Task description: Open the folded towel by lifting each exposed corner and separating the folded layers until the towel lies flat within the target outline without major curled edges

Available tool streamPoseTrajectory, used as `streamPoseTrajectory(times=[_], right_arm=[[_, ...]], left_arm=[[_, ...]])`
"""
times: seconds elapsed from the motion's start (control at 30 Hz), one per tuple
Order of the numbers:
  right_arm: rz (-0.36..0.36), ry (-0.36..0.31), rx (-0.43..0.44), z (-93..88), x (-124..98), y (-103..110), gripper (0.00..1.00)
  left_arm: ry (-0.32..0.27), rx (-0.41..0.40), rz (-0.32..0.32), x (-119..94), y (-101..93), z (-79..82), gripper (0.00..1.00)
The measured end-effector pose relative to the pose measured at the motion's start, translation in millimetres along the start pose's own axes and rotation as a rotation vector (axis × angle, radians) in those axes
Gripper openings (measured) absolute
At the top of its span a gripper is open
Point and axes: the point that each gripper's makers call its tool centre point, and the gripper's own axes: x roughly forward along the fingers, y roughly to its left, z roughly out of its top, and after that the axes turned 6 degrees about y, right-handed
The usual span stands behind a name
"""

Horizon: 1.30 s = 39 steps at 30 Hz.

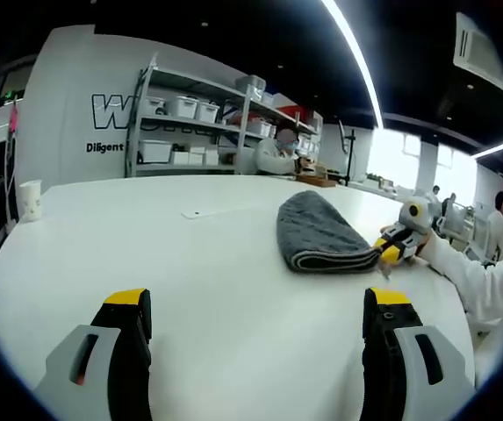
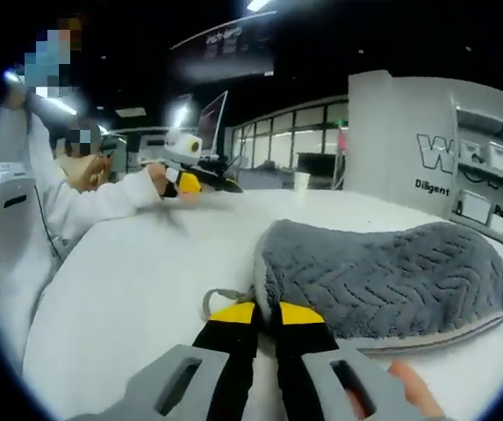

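A folded grey towel (image 1: 317,232) lies on the white table (image 1: 190,281), right of the middle. My left gripper (image 1: 258,307) stands open low over the table, well short of the towel, with nothing between its jaws. My right gripper (image 1: 393,243) comes in from the right, held by a white-sleeved hand, with its tips at the towel's near right corner. In the right gripper view the towel (image 2: 391,276) spreads out ahead and to the right. The right gripper (image 2: 267,314) is shut on the towel's corner edge, beside a small grey loop tab (image 2: 218,298). The left gripper (image 2: 188,178) shows far off.
A paper cup (image 1: 30,200) stands at the table's far left edge. A small flat card (image 1: 200,213) lies behind the towel. Shelves with white boxes (image 1: 190,123) line the back wall. People sit at the far side of the room.
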Motion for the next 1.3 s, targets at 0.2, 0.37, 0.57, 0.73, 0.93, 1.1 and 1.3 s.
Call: streamPoseTrajectory(times=[0.2,0.37,0.57,0.73,0.93,1.1,1.3], right_arm=[[-0.010,-0.004,0.089,-2.5,-9,-9,0.01],[-0.062,-0.014,0.112,-6.7,-19,-19,0.01],[-0.108,-0.027,0.129,-13.1,-33,-30,0.01],[-0.113,-0.034,0.132,-13.4,-34,-29,0.01],[-0.126,-0.033,0.131,-12.3,-33,-27,0.02],[-0.123,-0.032,0.149,-11.0,-33,-26,0.05],[-0.113,-0.053,0.132,-5.0,-35,-23,0.10]], left_arm=[[-0.003,0.001,0.001,0,2.4,2.4,1.00],[-0.005,0.004,0.003,2,7.6,6.0,1.00],[-0.002,0.005,0.005,2,7.3,5.0,1.00],[-0.002,0.007,0.006,1,5.6,4.1,1.00],[0.004,0.008,0.005,2,4.3,2.1,1.00],[0.009,0.008,0.006,1,1.0,-0.9,1.00],[0.003,0.010,0.009,1,3.7,2.2,1.00]])
